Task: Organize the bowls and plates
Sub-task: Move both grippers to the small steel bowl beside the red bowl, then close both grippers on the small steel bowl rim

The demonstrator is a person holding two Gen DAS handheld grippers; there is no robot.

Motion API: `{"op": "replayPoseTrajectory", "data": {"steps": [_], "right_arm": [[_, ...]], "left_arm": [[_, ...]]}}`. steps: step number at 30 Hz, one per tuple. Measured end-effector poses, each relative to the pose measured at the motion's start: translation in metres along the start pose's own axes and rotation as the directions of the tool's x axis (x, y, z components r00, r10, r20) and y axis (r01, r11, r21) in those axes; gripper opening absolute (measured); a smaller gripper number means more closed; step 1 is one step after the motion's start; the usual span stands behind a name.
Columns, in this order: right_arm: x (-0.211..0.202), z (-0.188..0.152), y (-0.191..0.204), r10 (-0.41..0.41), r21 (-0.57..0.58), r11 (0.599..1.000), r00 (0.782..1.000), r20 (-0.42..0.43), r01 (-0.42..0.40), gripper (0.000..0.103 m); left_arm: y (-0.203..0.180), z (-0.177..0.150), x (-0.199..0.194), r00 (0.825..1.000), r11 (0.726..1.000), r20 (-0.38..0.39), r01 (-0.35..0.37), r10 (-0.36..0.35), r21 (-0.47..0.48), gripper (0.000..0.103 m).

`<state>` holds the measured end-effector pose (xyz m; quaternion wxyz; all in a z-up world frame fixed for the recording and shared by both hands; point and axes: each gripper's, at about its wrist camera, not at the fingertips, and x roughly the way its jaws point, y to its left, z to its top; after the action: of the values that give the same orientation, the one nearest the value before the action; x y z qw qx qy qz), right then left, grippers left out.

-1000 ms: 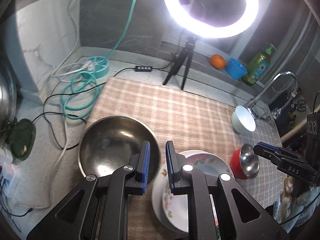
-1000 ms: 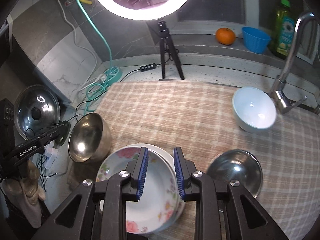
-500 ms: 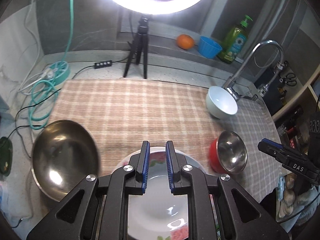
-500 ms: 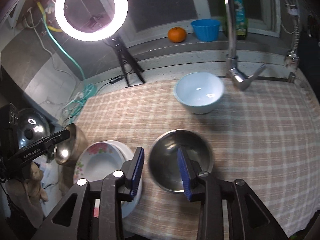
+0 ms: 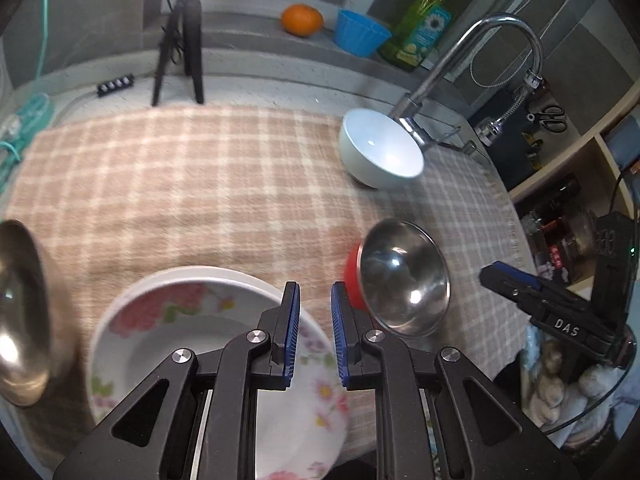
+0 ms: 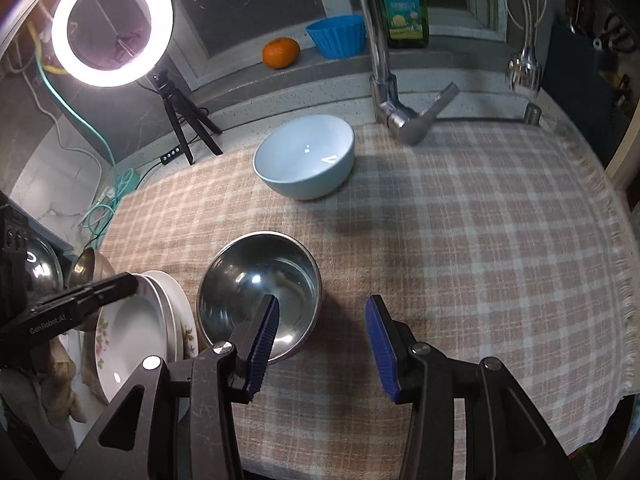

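The left gripper [image 5: 315, 330] hangs over the near edge of the bench, its blue-padded jaws set a narrow gap apart with nothing between them. Below it lies a white floral plate [image 5: 192, 332] on the checked cloth [image 5: 208, 184]. A big steel bowl [image 5: 20, 316] sits just left of the plate. To the right stands a small steel bowl [image 5: 404, 276] with a red outside, and further back a pale blue bowl [image 5: 380, 148] rests by the tap [image 5: 480, 52]. The right gripper [image 5: 516, 280] shows at the right edge. On the ledge behind are an orange [image 5: 302, 19], a blue cup [image 5: 360, 38] and a green soap bottle [image 5: 424, 28].
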<state>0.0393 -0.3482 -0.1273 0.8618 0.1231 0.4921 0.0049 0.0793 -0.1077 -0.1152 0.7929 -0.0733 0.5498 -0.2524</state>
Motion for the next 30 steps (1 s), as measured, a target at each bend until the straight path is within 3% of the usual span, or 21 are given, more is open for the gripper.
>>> {"op": "replayPoseTrajectory", "data": {"steps": [5, 12, 21, 30], "right_arm": [[0.015, 0.000, -0.007, 0.045, 0.037, 0.998, 0.998, -0.043, -0.043, 0.029], [0.036, 0.004, -0.013, 0.095, 0.079, 0.993, 0.991, -0.095, -0.088, 0.022], [0.053, 0.005, -0.019, 0.133, 0.112, 0.987, 0.982, -0.134, -0.118, 0.012], [0.055, 0.005, -0.014, 0.131, 0.101, 0.988, 0.980, -0.147, -0.117, 0.007]], "left_arm": [[-0.006, 0.001, 0.023, 0.998, 0.999, -0.053, 0.027, -0.028, -0.026, 0.014], [-0.019, 0.001, 0.037, 0.995, 0.998, -0.079, 0.056, -0.058, -0.036, 0.014], [-0.025, 0.002, 0.054, 0.994, 0.999, -0.106, 0.031, -0.032, -0.017, 0.014], [-0.030, 0.004, 0.058, 0.994, 1.000, -0.107, 0.019, -0.018, 0.005, 0.006]]}}
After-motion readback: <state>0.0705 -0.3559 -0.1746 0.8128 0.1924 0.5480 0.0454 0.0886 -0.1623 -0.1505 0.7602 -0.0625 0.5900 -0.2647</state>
